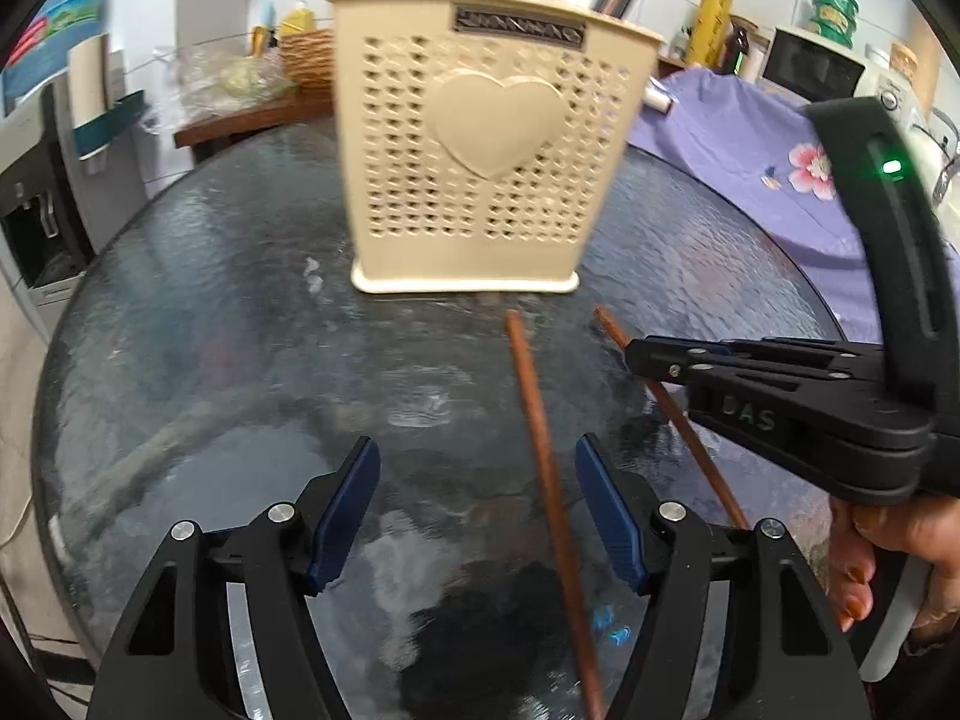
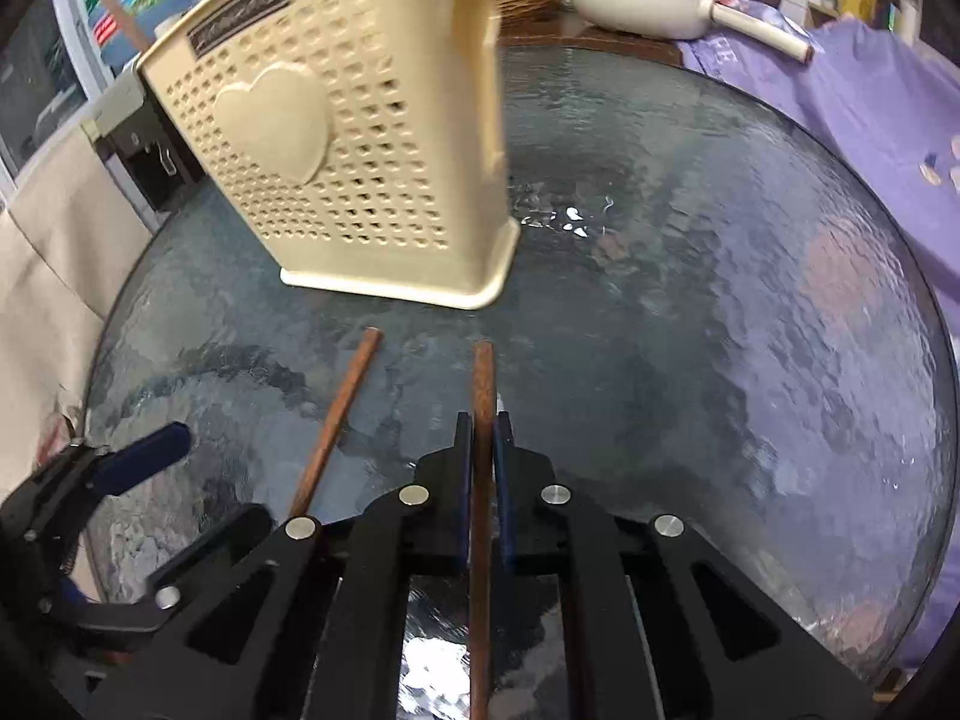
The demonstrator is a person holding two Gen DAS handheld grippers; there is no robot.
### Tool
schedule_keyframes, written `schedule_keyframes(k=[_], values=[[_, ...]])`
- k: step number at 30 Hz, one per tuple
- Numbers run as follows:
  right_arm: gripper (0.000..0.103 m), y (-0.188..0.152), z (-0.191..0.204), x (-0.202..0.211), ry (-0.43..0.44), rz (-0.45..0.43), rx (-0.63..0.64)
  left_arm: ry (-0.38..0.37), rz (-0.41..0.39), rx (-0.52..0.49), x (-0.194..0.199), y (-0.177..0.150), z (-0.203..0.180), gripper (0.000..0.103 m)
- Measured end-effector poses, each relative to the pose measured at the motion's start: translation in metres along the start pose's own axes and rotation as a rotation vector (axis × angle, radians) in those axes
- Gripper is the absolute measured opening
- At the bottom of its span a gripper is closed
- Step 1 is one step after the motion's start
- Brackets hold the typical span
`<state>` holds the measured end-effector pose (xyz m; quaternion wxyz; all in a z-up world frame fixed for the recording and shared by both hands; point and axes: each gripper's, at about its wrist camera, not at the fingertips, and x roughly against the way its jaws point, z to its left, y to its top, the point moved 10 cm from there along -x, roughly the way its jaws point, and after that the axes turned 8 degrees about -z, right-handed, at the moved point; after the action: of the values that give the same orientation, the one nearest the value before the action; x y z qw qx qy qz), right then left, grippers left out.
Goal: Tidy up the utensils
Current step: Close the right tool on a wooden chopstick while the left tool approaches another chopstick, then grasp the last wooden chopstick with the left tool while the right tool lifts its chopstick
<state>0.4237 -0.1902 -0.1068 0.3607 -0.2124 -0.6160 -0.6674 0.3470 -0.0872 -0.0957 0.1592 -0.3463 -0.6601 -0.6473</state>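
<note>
— Where are your fingers right now?

— My right gripper (image 2: 482, 420) is clenched on one brown chopstick (image 2: 481, 396), which runs straight between the pads and points at the cream utensil holder (image 1: 480, 144). My left gripper (image 1: 478, 480) is spread apart, gripping nothing; the second chopstick (image 1: 540, 456) lies on the glass between its pads, nearer the right one.

— Any room around you?

— Plenty. The round glass table (image 2: 750, 312) is bare to the right of the holder, out to its rim, where a purple cloth (image 2: 888, 90) begins. The holder stands upright just beyond both chopstick tips.
</note>
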Motion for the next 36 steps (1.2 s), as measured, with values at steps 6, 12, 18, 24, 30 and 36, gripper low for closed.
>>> schedule_keyframes(k=[6,12,18,24,30,36], values=[[0.008,-0.001,-0.012,0.006,0.003,-0.005,-0.025,-0.004,0.055,-0.012,-0.019,0.001,-0.013,0.048],[0.008,-0.002,-0.012,0.011,0.013,-0.013,-0.028,0.022,0.073,-0.047,-0.03,0.008,-0.021,0.035],[0.008,0.002,-0.014,0.016,0.01,-0.038,-0.033,0.039,0.095,-0.069,-0.043,0.018,-0.023,0.02],[0.008,0.004,-0.02,0.022,0.01,-0.056,-0.054,0.044,0.093,-0.055,-0.048,0.023,-0.023,0.007],[0.008,0.009,-0.017,0.03,0.043,-0.088,-0.068,0.026,0.085,-0.007,-0.05,0.028,-0.02,0.007],[0.008,0.018,-0.007,0.05,0.1,-0.165,-0.066,0.01,0.022,0.013,-0.026,0.037,-0.015,0.007]])
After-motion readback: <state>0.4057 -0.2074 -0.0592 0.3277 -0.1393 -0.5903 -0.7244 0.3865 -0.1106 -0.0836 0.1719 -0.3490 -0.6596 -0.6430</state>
